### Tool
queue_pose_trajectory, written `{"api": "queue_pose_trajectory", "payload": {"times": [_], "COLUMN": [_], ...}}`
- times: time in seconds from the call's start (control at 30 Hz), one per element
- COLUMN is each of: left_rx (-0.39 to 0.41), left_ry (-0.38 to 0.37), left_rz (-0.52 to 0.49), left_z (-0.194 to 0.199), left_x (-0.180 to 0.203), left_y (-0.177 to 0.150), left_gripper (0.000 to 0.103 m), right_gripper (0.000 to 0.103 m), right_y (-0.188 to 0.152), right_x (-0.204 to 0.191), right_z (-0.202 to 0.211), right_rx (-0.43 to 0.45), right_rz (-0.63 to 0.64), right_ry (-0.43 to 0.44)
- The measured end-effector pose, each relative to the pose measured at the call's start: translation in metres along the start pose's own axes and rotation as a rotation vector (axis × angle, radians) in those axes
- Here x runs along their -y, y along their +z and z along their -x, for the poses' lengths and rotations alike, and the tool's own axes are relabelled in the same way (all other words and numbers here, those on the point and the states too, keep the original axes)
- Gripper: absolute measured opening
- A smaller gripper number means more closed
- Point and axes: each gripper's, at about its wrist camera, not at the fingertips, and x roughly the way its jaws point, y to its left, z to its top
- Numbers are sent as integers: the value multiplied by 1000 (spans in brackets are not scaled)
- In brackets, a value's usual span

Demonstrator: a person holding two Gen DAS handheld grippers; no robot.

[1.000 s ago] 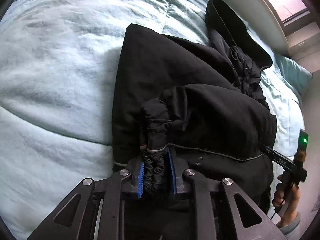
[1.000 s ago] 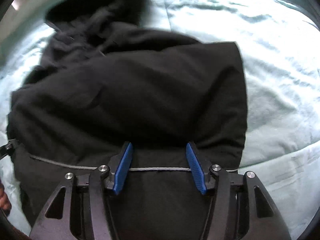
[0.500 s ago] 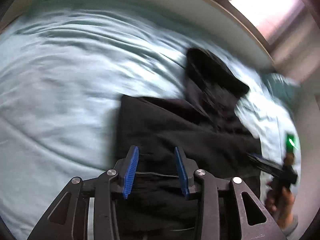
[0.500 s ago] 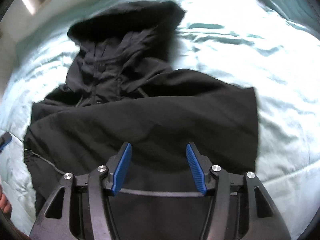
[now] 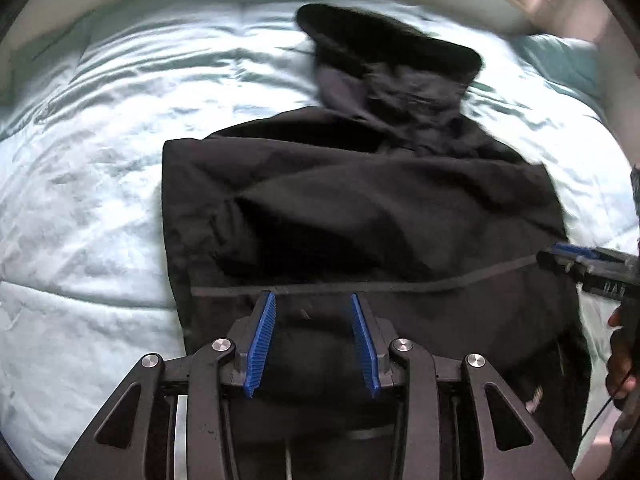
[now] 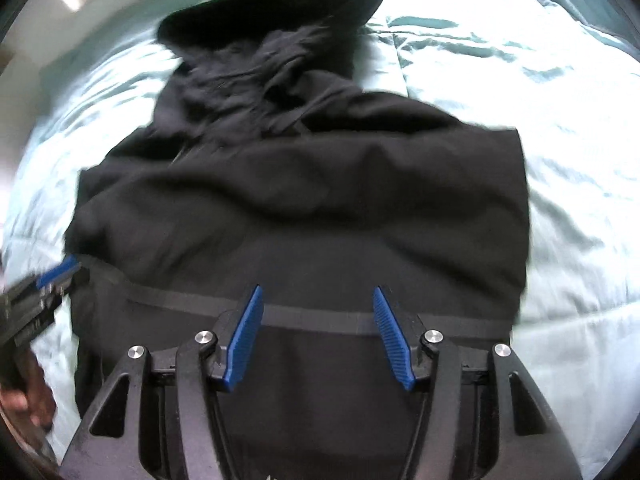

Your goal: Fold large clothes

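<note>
Bedding in pale teal covers the bed (image 5: 80,184), with a light wall along its far edge. A black hooded jacket (image 5: 352,208) lies on it, partly folded, hood far. The left gripper (image 5: 313,340) hangs above the near hem, fingers (image 5: 260,340) part open, empty. The right gripper (image 6: 318,336) likewise holds nothing, fingers (image 6: 390,338) wider apart.

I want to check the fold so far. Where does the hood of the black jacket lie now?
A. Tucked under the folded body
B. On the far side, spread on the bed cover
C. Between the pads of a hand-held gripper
B: the hood lies beyond the folded black jacket, on the bed cover, clear of both grippers.
</note>
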Motion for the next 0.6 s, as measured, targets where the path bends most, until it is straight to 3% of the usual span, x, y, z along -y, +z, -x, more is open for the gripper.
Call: {"api": "queue_pose_trajectory", "payload": {"times": [0.13, 0.2, 0.27, 0.3, 0.33, 0.4, 0.5, 0.6], "left_rx": [-84, -111, -98, -101, -105, -121, -138, -58], "left_ry": [12, 8, 4, -10, -51, -128, -37, -42], "left_rz": [8, 49, 68, 77, 79, 38, -22, -37], "left_z": [-31, -60, -69, -70, -71, -75, -71, -39], "left_x": [2, 1, 0, 0, 2, 11, 27, 35], "left_y": [-15, -15, -12, -10, -9, -6, -1, 8], "left_gripper": [42, 42, 46, 55, 77, 98, 95, 91], "right_gripper": [61, 61, 61, 61, 62, 62, 62, 62], "right_y": [-48, -56, -54, -53, -52, -50, -46, -33], "right_x": [0, 8, 11, 11, 12, 12, 12, 13], "right_z": [-15, -41, -48, -50, -49, -48, -34, 5], "right_rx": [-45, -134, -144, -148, -152, -152, -149, -49], "right_rz": [43, -15, -36, -35, -40, -39, -13, 27], "right_ry": [-95, -84, -75, -76, -74, -66, -58, -23]}}
